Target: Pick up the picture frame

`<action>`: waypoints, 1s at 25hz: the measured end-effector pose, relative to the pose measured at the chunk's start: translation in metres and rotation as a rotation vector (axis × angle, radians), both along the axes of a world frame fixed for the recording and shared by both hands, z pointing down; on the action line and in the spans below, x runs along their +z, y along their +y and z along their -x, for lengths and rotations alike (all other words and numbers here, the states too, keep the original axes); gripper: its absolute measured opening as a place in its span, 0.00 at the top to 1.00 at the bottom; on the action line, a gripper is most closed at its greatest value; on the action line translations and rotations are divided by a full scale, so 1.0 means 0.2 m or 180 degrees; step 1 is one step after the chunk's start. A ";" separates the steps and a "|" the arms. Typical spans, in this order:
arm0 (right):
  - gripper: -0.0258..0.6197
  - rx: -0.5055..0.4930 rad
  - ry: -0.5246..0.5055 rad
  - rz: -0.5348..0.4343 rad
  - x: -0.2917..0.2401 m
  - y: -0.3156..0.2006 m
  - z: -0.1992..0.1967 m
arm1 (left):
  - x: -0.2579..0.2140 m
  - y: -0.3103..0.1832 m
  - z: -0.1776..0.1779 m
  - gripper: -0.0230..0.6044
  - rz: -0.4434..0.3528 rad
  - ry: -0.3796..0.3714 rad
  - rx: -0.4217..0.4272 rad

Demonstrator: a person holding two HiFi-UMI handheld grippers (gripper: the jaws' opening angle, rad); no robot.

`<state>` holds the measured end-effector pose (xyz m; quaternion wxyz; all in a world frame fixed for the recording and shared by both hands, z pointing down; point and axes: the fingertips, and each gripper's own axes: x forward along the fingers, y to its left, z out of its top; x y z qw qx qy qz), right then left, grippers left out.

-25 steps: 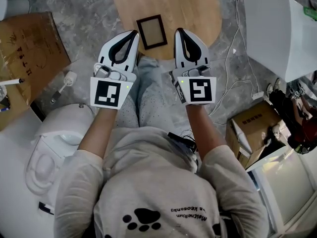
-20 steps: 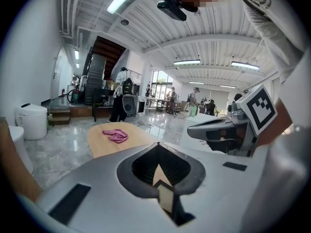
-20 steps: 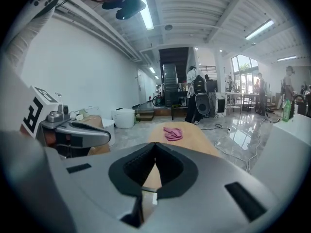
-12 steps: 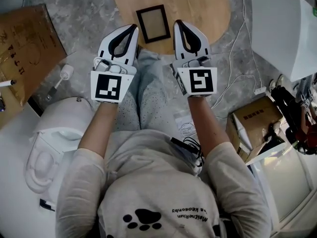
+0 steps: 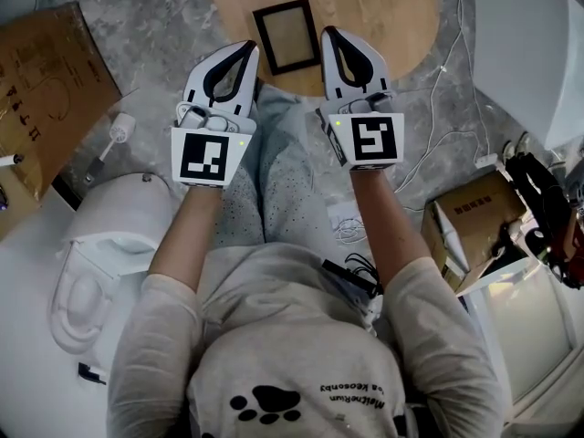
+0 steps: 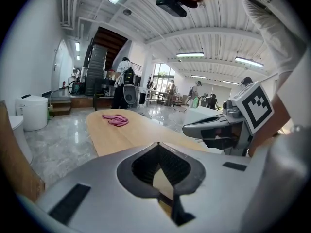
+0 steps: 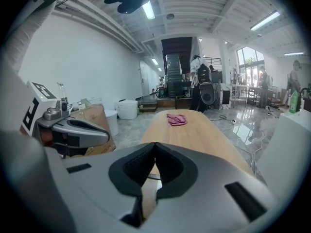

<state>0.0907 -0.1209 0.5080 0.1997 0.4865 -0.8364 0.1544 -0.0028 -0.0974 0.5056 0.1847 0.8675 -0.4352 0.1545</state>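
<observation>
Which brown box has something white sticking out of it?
The small cardboard box on the person's right; the big left box shows only black print.

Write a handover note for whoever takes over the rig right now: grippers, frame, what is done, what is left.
Left gripper: shut, empty.
Right gripper: shut, empty.
Picture frame: lies flat on the wooden table near its edge, between the two gripper tips in the head view, untouched.
Done: nothing gripped yet.
Left: open the jaws, grip the frame, lift it.
</observation>
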 end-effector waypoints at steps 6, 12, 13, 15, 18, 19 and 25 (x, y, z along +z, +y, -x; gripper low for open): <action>0.95 -0.0020 0.0060 0.0130 0.12 0.02 0.00 | 0.09 0.00 0.01 0.95 0.0048 -0.0084 0.0061; 0.95 -0.0053 0.0117 0.0255 0.22 0.05 -0.01 | 0.21 0.02 0.01 0.95 0.0165 -0.0173 0.0109; 0.95 -0.0061 0.0125 0.0265 0.24 0.05 -0.01 | 0.23 0.03 0.01 0.95 0.0185 -0.0177 0.0116; 0.95 -0.0087 0.0146 0.0281 0.26 0.04 -0.01 | 0.25 0.04 0.00 0.95 0.0222 -0.0179 0.0130; 0.95 -0.0107 0.0170 0.0317 0.29 0.05 0.00 | 0.29 0.05 -0.01 0.95 0.0271 -0.0185 0.0142; 0.95 -0.0101 0.0173 0.0332 0.30 0.05 -0.01 | 0.30 0.05 -0.01 0.95 0.0287 -0.0188 0.0144; 0.95 -0.0084 0.0214 0.0466 0.38 0.09 -0.02 | 0.36 0.06 -0.02 0.95 0.0375 -0.0196 0.0154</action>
